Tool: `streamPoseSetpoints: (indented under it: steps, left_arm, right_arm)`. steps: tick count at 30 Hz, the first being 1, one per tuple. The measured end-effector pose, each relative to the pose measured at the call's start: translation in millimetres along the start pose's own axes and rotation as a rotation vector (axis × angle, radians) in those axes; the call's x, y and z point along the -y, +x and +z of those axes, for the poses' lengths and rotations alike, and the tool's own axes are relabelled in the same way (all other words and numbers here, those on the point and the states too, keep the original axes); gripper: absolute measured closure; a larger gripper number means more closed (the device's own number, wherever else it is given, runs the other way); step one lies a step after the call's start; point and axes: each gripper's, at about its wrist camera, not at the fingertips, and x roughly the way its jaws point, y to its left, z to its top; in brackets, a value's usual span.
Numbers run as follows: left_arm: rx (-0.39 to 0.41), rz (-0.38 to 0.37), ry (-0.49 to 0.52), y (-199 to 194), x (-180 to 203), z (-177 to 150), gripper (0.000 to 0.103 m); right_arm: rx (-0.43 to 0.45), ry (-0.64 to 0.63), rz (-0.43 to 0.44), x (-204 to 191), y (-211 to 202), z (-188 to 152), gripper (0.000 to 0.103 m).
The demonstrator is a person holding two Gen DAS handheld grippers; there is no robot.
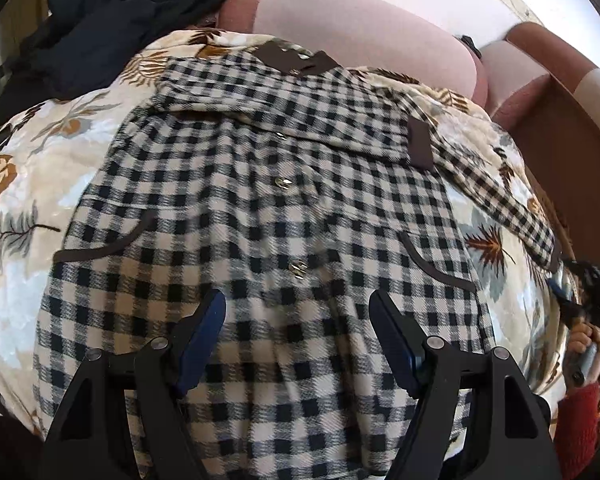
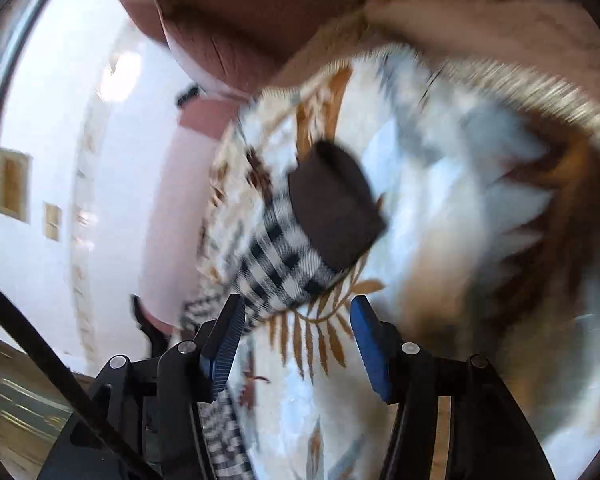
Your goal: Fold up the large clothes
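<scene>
under us a leaf-print blanket covers the bed. our left gripper hangs wide open and empty over the checked coat's hem. our right gripper gapes too, its jaws apart around the sleeve, gripping nothing. we judge the coat thick, soft and floppy; the brown cuff offers firm hold.

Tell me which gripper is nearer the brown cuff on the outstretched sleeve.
Right. The right gripper is open just short of the brown cuff, sleeve end between its fingers. The left gripper hovers open over the checked coat near its hem.
</scene>
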Motion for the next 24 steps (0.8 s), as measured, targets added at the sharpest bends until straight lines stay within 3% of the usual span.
streamPoseSetpoints:
  steps: [2,6,7,8,9,11,13,17,24]
  left_arm:
    - [0.007,0.001,-0.015,-1,-11,3,0.030]
    - [0.032,0.009,-0.050,-2,-39,17,0.030]
    - [0.046,0.014,-0.060,-3,-48,23,0.030]
    - [0.058,0.018,-0.068,-3,-55,28,0.030]
    - [0.071,0.022,-0.076,-4,-62,34,0.030]
    - [0.104,0.033,-0.091,-5,-77,48,0.030]
    - [0.140,0.038,-0.104,-6,-92,62,0.030]
    - [0.205,0.044,-0.122,-7,-114,93,0.030]
    - [0.305,0.097,-0.207,-10,-171,104,0.030]
  right_arm:
    - [0.038,0.001,-0.100,-7,19,3,0.044]
    - [0.121,0.011,-0.190,-19,30,17,0.045]
    - [0.124,0.035,-0.200,-19,34,22,0.051]
    - [0.122,0.047,-0.204,-17,34,28,0.077]
    - [0.113,0.054,-0.205,-18,35,33,0.092]
    - [0.120,0.017,-0.225,-37,35,38,0.092]
    - [0.142,-0.109,-0.268,-78,35,37,0.092]
    - [0.132,-0.322,-0.266,-164,42,11,0.092]
    - [-0.003,-0.615,-0.156,-313,105,-91,0.093]
